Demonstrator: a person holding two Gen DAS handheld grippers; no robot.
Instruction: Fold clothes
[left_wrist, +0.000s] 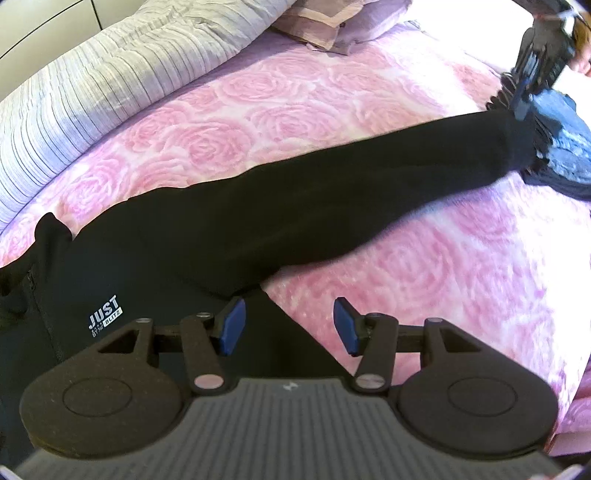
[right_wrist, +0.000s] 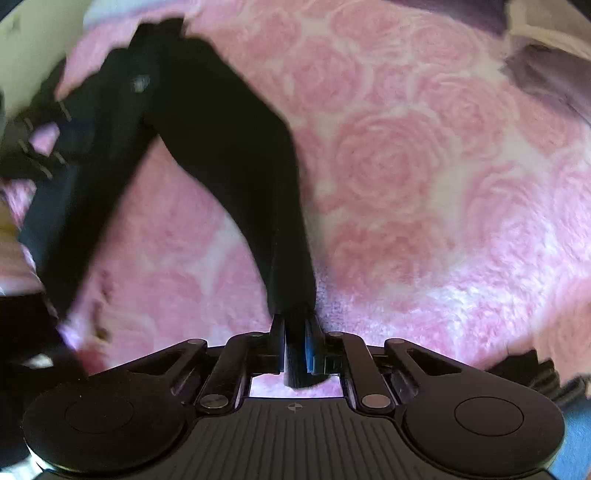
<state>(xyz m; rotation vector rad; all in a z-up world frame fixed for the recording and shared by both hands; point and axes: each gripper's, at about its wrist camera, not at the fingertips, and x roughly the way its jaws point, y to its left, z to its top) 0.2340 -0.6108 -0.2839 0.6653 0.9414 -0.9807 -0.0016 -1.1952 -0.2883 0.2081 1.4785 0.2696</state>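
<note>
The bed (left_wrist: 369, 92), with its pink rose-print cover, carried a black garment (left_wrist: 258, 206) spread flat, one sleeve stretched out sideways. A striped pillow (left_wrist: 92, 81) sat along the far edge. The right tool (right_wrist: 295, 332) was clamped on that sleeve's cuff. The left tool (left_wrist: 290, 325) hung spread apart over the hem, gripping nothing.

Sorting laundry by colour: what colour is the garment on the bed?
Black garment, clearest in the left wrist view.

Black grippers; blue-padded fingers (left_wrist: 232, 326); silver screws; ribbed grey housing.
</note>
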